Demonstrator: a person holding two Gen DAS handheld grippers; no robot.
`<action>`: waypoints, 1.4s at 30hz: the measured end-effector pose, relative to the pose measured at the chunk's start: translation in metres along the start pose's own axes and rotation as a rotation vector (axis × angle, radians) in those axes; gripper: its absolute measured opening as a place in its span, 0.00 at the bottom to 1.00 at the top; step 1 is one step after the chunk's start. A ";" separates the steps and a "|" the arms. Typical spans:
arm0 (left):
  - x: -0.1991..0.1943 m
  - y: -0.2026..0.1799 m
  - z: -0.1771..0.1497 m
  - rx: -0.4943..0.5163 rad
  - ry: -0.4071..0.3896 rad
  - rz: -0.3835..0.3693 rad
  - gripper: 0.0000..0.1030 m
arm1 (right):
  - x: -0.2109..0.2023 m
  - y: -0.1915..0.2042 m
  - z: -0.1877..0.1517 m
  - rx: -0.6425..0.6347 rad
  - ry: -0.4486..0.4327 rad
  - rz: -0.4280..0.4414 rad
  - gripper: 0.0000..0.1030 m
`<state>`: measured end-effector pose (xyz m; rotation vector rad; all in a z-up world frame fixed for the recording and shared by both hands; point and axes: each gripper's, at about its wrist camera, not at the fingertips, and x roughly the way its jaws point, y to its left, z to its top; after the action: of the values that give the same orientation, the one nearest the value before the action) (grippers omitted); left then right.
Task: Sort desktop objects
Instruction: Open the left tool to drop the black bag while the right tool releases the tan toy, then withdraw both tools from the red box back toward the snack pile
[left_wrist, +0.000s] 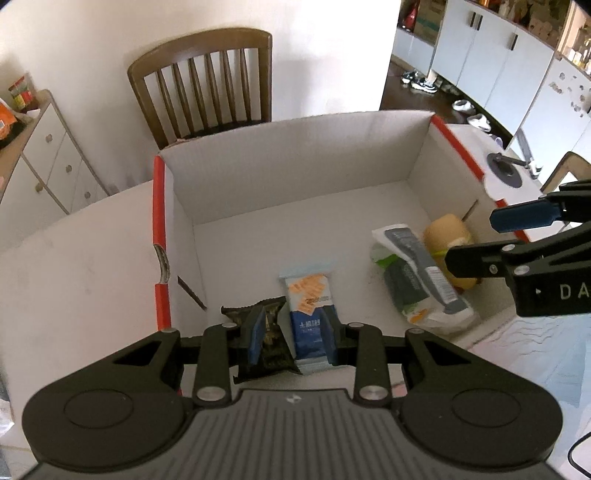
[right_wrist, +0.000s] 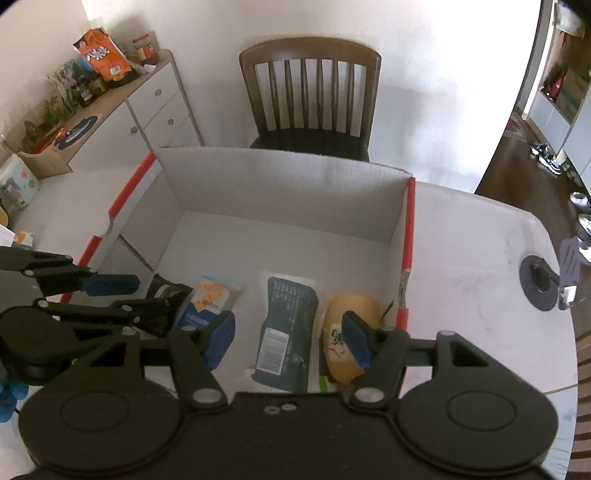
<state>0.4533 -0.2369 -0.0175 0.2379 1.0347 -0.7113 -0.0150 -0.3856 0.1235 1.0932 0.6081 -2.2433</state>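
Daylight, bright and even. White wall (right_wrist: 424, 74) overexposed in the right wrist view. Soft shadows inside the box (left_wrist: 295, 155). Strong fisheye bending at edges; dark corner vignetting. Focus acceptable, slight softness.

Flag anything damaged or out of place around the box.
The cardboard box's red edge strip is torn partway along, showing bare card. The snack packets inside lie loose at differing angles; nothing spilled.
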 end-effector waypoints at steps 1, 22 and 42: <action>-0.003 -0.001 -0.001 -0.001 -0.003 -0.003 0.29 | -0.003 0.000 0.000 0.001 -0.003 -0.003 0.62; -0.072 -0.017 -0.023 -0.016 -0.084 -0.049 0.29 | -0.068 0.017 -0.023 0.036 -0.058 -0.045 0.68; -0.107 -0.017 -0.062 -0.001 -0.127 -0.113 0.85 | -0.101 0.042 -0.054 0.069 -0.074 -0.087 0.87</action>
<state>0.3654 -0.1736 0.0443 0.1323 0.9325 -0.8172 0.0938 -0.3541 0.1693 1.0302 0.5605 -2.3841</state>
